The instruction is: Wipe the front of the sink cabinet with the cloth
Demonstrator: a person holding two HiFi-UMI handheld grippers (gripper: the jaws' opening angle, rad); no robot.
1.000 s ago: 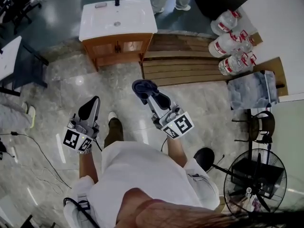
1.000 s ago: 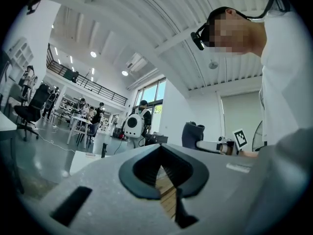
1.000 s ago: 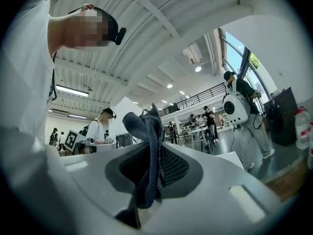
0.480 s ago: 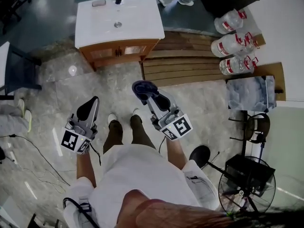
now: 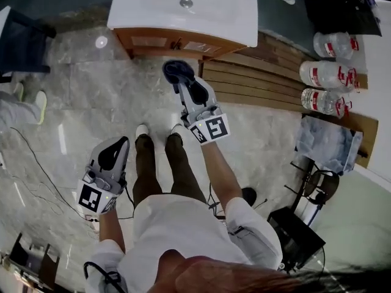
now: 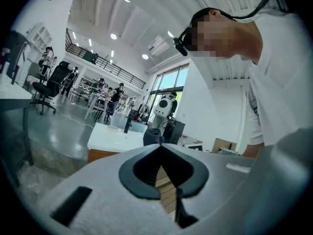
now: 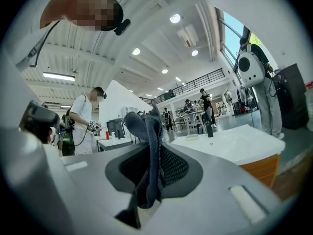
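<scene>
The sink cabinet stands at the top of the head view, with a white basin top (image 5: 183, 8) over an orange wooden front (image 5: 177, 44). My right gripper (image 5: 182, 81) is shut on a dark blue cloth (image 5: 177, 71), held a short way in front of the cabinet's front and apart from it. In the right gripper view the cloth (image 7: 149, 151) hangs bunched between the jaws, and the basin (image 7: 234, 143) lies ahead to the right. My left gripper (image 5: 115, 152) hangs low at the left beside the person's leg, shut and holding nothing (image 6: 160, 147).
Wooden slats (image 5: 263, 84) lie on the floor right of the cabinet, with large water bottles (image 5: 330, 75) beyond them. A plastic-wrapped bundle (image 5: 330, 142) and a dark stand (image 5: 293, 237) are at the right. A cable (image 5: 36, 170) runs over the marble floor at the left, near another person's shoes (image 5: 27, 102).
The person has stepped toward the cabinet, which now fills the top edge. The right gripper with the cloth has come close to the cabinet front. The left gripper has stayed low at the left.
</scene>
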